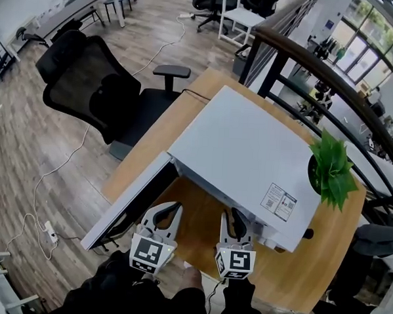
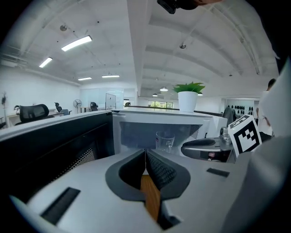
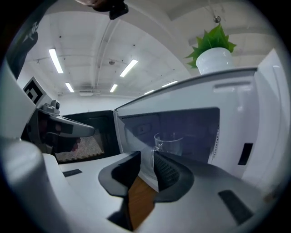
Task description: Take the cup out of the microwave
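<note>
A clear glass cup (image 2: 164,140) stands inside the white microwave (image 1: 249,156); it also shows in the right gripper view (image 3: 169,143). The microwave's door (image 1: 132,199) hangs open to the left. Both grippers hover in front of the opening, over the wooden table (image 1: 199,225), apart from the cup. My left gripper (image 1: 167,212) is shut, its tips meeting (image 2: 145,151) with nothing between them. My right gripper (image 1: 236,217) stands a little open (image 3: 146,157) and empty, and the cup shows just beyond its gap. From the head view the cup is hidden under the microwave's top.
A potted green plant (image 1: 330,170) sits on the microwave's far right corner. A black office chair (image 1: 95,82) stands left of the table. A dark railing (image 1: 332,81) runs behind the table. A cable and power strip (image 1: 50,231) lie on the wooden floor.
</note>
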Action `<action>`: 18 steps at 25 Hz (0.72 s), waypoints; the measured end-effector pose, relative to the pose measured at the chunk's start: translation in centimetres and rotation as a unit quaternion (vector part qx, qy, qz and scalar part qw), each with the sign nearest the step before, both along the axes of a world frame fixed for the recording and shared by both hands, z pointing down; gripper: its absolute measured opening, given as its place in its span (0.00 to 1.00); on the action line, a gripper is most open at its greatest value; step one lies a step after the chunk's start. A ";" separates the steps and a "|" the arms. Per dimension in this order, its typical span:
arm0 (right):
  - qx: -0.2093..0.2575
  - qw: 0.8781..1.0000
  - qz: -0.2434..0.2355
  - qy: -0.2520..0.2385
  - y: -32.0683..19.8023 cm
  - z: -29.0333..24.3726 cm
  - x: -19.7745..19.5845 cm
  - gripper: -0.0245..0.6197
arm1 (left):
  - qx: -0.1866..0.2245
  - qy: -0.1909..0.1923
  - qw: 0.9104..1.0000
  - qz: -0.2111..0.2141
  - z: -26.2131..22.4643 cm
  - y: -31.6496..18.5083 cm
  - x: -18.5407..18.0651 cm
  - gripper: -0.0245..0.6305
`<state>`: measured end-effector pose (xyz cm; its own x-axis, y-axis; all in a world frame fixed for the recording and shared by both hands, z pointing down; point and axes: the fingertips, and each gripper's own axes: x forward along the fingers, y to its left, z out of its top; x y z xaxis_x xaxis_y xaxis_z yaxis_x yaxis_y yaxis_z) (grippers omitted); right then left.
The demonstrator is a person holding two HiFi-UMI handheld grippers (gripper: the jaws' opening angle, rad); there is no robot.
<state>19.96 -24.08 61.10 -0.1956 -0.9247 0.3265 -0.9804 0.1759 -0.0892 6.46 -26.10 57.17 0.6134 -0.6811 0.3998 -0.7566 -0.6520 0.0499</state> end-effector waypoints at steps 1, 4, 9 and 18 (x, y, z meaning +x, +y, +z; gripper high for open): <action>-0.002 1.000 -0.003 -0.005 -0.4 0.3 -0.1 0.22 | -0.002 0.000 1.000 -0.002 0.2 -0.2 0.0 0.07; -0.005 1.000 -0.013 -0.018 -1.6 1.2 -0.3 0.28 | -0.006 -0.001 1.000 -0.010 0.7 -0.6 -0.1 0.07; -0.012 0.999 -0.025 -0.028 -3.5 2.6 -0.5 0.32 | -0.011 0.000 1.000 -0.020 1.4 -1.2 -0.4 0.07; -0.028 0.998 -0.050 -0.023 -5.7 4.6 -0.8 0.34 | -0.019 -0.001 0.999 -0.033 2.7 -1.9 -0.6 0.07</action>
